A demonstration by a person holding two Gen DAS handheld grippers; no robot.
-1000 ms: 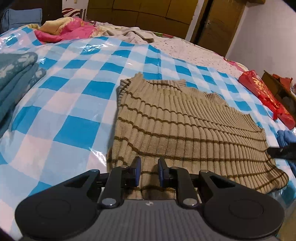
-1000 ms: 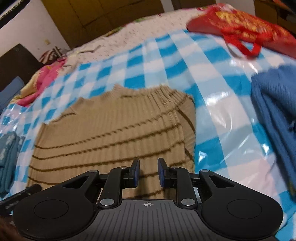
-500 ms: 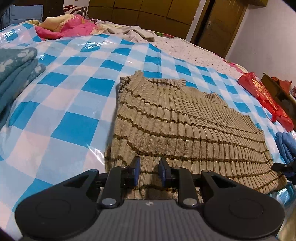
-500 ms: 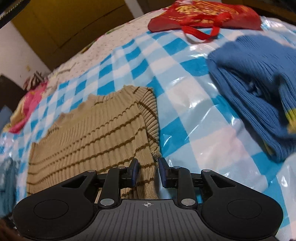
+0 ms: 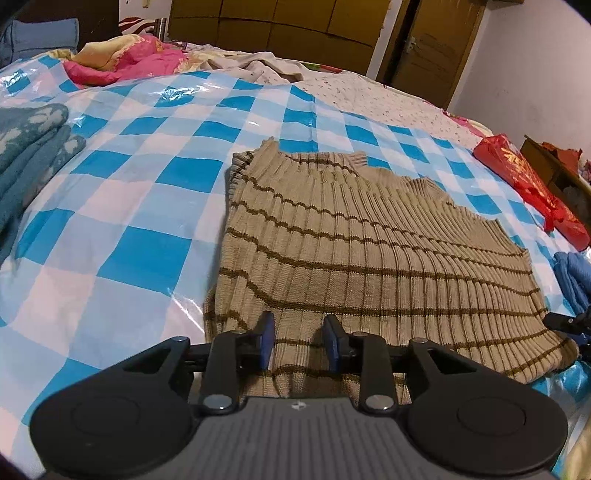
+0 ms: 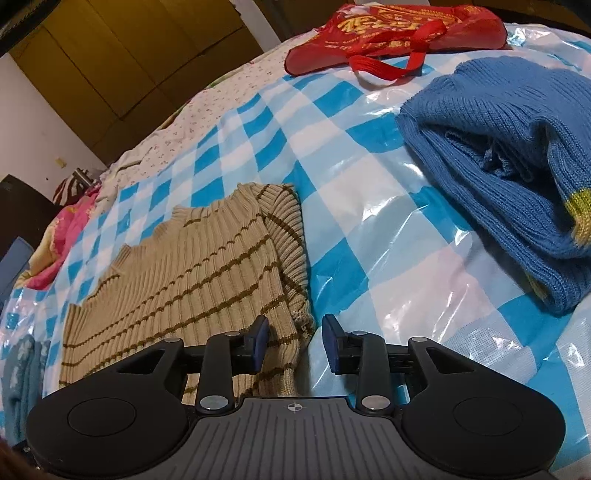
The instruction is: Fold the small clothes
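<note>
- Your task piece is the tan striped sweater (image 5: 369,258), spread flat on the blue-and-white checked plastic sheet (image 5: 147,206) that covers the bed, close to the sheet's near edge.
- Its ribbed collar (image 5: 354,157) points toward the far edge of the sheet and its hem lies at the near edge; the knit ribs run near to far, and the dark stripes cross them from side to side.
- The long axis as it lies runs side to side, along the near edge.
- Your left gripper (image 5: 299,341) sits over the hem near the sweater's left side; its jaws are opening, with knit showing in the gap and the blue pads not pressing it.
- Your right gripper (image 6: 291,341) sits at the sweater's right near corner (image 6: 303,317); its jaws are opening, the frayed corner lying between the parted pads and not pinched.
- A blue knit garment (image 6: 517,177) lies bunched toward the sheet's right edge, well apart from the sweater.
- A red bag (image 6: 388,33) rests at the far right corner.
- Folded teal knitwear (image 5: 26,155) sits at the left edge.
</note>
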